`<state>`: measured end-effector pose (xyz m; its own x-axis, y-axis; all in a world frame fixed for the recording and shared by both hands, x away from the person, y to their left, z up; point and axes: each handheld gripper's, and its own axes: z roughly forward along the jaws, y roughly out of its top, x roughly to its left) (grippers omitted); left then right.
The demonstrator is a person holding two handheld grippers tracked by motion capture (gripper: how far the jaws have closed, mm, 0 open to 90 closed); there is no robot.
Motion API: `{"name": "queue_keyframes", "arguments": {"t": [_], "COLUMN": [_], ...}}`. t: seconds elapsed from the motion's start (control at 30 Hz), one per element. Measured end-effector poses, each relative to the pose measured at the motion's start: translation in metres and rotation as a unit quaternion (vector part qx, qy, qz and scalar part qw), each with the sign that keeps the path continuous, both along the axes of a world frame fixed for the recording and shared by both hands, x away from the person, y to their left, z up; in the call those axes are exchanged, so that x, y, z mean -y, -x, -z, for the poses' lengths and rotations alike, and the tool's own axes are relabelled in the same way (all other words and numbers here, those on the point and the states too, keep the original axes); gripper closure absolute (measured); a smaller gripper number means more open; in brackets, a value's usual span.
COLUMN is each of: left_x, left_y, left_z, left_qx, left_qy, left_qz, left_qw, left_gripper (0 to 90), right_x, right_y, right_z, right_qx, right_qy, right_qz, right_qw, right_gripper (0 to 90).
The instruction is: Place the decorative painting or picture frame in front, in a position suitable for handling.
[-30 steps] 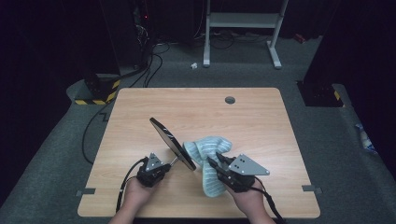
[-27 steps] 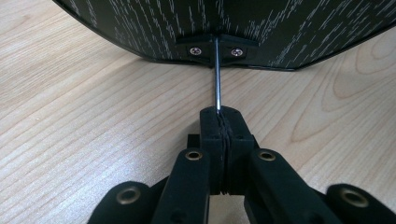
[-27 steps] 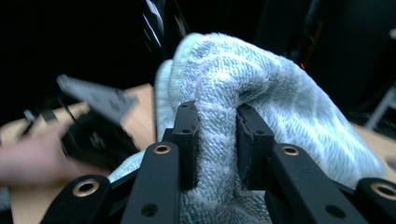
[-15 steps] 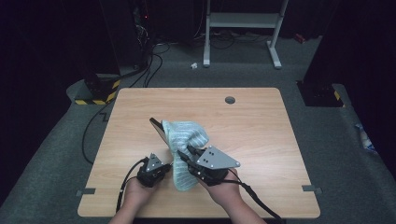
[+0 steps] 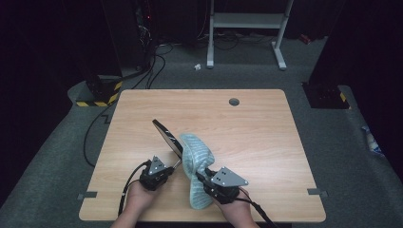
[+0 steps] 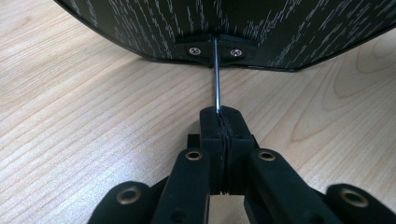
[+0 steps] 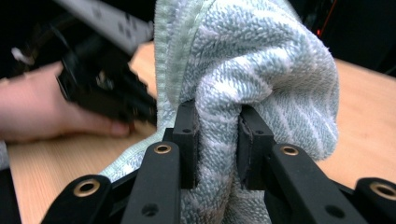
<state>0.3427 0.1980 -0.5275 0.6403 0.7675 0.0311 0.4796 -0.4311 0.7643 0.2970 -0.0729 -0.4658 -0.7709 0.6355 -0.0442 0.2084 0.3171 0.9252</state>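
A flat dark oval panel [image 5: 167, 137] with pale streaks [image 6: 187, 18] stands tilted on edge above the wooden table [image 5: 256, 128]. A thin metal rod [image 6: 216, 74] runs from a screwed bracket on the panel's rim. My left gripper [image 5: 172, 166] [image 6: 219, 116] is shut on that rod. A light blue ribbed towel [image 5: 195, 161] [image 7: 261, 60] hangs bunched against the panel's right side. My right gripper [image 5: 202, 176] [image 7: 217, 126] is shut on a fold of the towel near the table's front edge. The right gripper view shows the left hand [image 7: 42, 112] blurred at left.
A round grommet hole [image 5: 234, 101] sits near the table's far edge. Black cables [image 5: 128, 183] trail from both grippers over the front edge. Beyond the table are grey carpet, a white stand's feet [image 5: 244, 28] and a yellow-black striped box [image 5: 97, 95].
My right gripper swept the towel left and up across the panel, then drew it back right and toward the front edge. The left gripper and the panel stayed nearly still.
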Motion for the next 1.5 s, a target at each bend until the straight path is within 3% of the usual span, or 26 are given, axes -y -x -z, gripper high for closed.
{"name": "queue_keyframes", "arguments": {"t": [0.17,0.3,0.43,0.73,0.83,0.9,1.13,1.33,1.5], "left_x": [0.0,0.0,0.001,0.004,0.004,0.004,0.003,0.002,0.001], "left_y": [0.0,0.0,0.001,0.003,0.003,0.003,0.002,0.002,0.001], "left_z": [0.0,0.0,0.0,0.0,0.0,0.0,0.0,0.0,0.0], "left_qx": [0.004,0.001,0.008,0.019,0.016,0.013,0.013,0.013,0.011], "left_qy": [-0.004,-0.001,-0.009,-0.017,-0.016,-0.01,-0.012,-0.014,-0.013], "left_qz": [0.0,0.0,-0.001,-0.002,-0.001,-0.002,0.0,-0.001,-0.001], "left_qw": [1.0,1.0,0.9999,0.9997,0.9997,0.9999,0.9998,0.9998,0.9998], "left_gripper": [88.7,88.8,88.8,88.6,88.6,88.5,88.6,88.6,88.5], "right_x": [0.001,0.002,0.001,-0.024,-0.034,-0.035,-0.021,-0.003,0.001], "right_y": [-0.001,-0.001,0.002,-0.008,-0.013,-0.016,-0.008,-0.001,-0.003], "right_z": [0.022,0.022,0.004,-0.062,-0.075,-0.075,-0.051,-0.015,0.014], "right_qx": [-0.029,-0.033,-0.003,0.07,0.079,0.073,0.059,0.023,-0.007], "right_qy": [0.016,0.02,0.003,-0.013,-0.011,-0.013,-0.011,-0.005,0.021], "right_qz": [0.008,0.011,0.012,-0.004,-0.007,-0.008,-0.006,0.008,0.023], "right_qw": [0.9994,0.9992,0.9999,0.9975,0.9968,0.9972,0.9982,0.9997,0.9995], "right_gripper": [71.9,71.8,71.6,70.8,70.4,70.5,70.5,70.5,70.7]}}
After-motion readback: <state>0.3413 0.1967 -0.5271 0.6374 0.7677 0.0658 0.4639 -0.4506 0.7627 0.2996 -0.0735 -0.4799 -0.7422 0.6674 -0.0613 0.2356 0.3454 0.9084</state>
